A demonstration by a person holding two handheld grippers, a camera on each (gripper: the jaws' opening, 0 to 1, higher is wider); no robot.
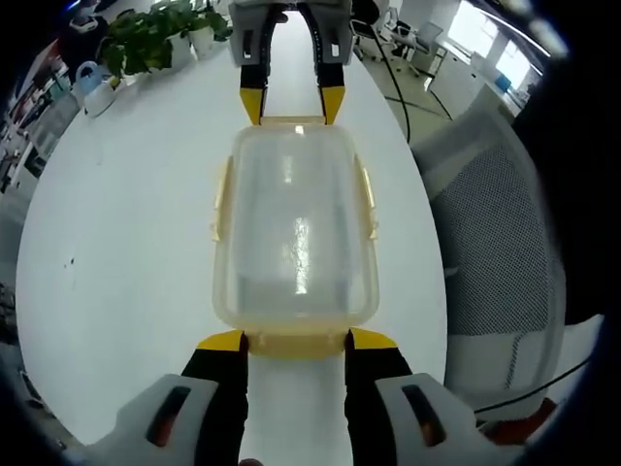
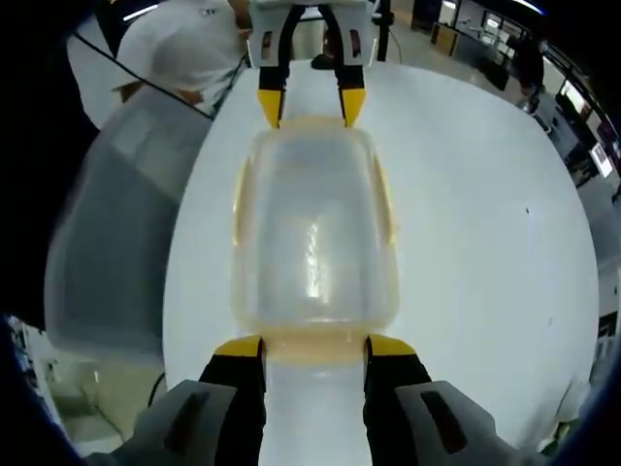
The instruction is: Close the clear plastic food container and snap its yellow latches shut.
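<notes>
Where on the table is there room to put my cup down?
Bare white table lies along both long sides of the clear container, out to the rim. It is crowded at the container's two short ends, where the left gripper and right gripper stand, and at the far corner by the potted plants.

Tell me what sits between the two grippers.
The container, lid on, lies on the table between the left gripper and right gripper, one at each end; both views show it.
</notes>
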